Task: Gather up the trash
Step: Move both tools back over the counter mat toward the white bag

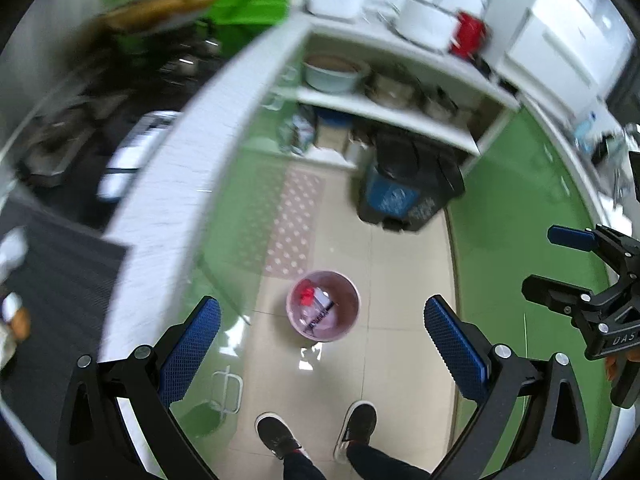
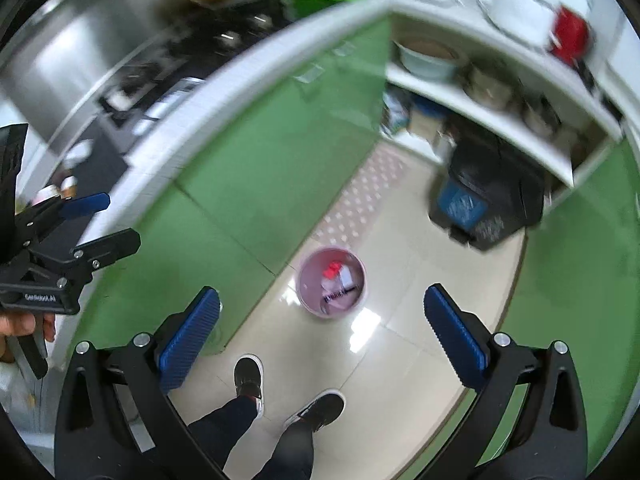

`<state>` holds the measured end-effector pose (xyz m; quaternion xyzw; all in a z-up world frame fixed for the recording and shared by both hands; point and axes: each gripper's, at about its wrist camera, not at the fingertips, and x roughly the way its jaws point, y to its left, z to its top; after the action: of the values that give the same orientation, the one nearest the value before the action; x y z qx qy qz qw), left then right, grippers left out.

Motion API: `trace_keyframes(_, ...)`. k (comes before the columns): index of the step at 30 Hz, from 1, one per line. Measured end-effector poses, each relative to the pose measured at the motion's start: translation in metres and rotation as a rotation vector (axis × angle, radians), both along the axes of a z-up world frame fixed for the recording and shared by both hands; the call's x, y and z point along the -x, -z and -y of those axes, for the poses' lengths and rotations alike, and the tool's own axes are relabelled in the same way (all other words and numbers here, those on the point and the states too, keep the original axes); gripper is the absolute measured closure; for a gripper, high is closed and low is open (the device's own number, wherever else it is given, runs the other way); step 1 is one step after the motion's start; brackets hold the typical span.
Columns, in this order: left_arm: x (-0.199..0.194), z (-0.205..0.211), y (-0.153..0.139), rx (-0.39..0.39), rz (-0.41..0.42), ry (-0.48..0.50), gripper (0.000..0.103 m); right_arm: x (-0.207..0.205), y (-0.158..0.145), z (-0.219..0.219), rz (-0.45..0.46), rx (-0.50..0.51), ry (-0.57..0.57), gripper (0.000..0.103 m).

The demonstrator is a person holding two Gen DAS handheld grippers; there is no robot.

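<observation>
both claws gape empty: left claw (image 1: 322, 316), right claw (image 2: 322, 312). pink bin (image 1: 324, 306) sits on the tiled floor (image 1: 400, 360) below and ahead of both, centred between the left's fingers, so left looks nearer. trash already inside. green cabinets flank; black bin (image 1: 408, 192) beyond.

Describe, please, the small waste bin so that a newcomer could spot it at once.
Start at the white open shelves and the dark blue-fronted bin below them. Nearer, alone on the beige tiles, stands the small bin: round, pink, open-topped, with scraps inside, one red.
</observation>
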<state>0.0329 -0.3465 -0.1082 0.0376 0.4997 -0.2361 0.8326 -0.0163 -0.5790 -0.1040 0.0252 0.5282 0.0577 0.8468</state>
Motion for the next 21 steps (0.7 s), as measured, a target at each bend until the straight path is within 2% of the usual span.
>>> trace_keyframes(5,0.016,-0.061,-0.035,0.017,0.042,-0.148,0.005,-0.005,-0.045,-0.054,0.063,-0.019,-0.150,0.003)
trace_keyframes(10,0.031,-0.130,-0.058,0.009,0.086,-0.294,0.005,-0.018,-0.066,-0.118,0.096,-0.038,-0.292,0.003)
trace_keyframes(16,0.040,-0.220,-0.066,-0.024,0.097,-0.436,0.005,-0.036,-0.082,-0.206,0.127,-0.080,-0.427,0.003)
trace_keyframes(21,0.039,-0.278,-0.057,-0.045,0.072,-0.517,0.005,-0.048,-0.083,-0.264,0.136,-0.094,-0.471,0.003)
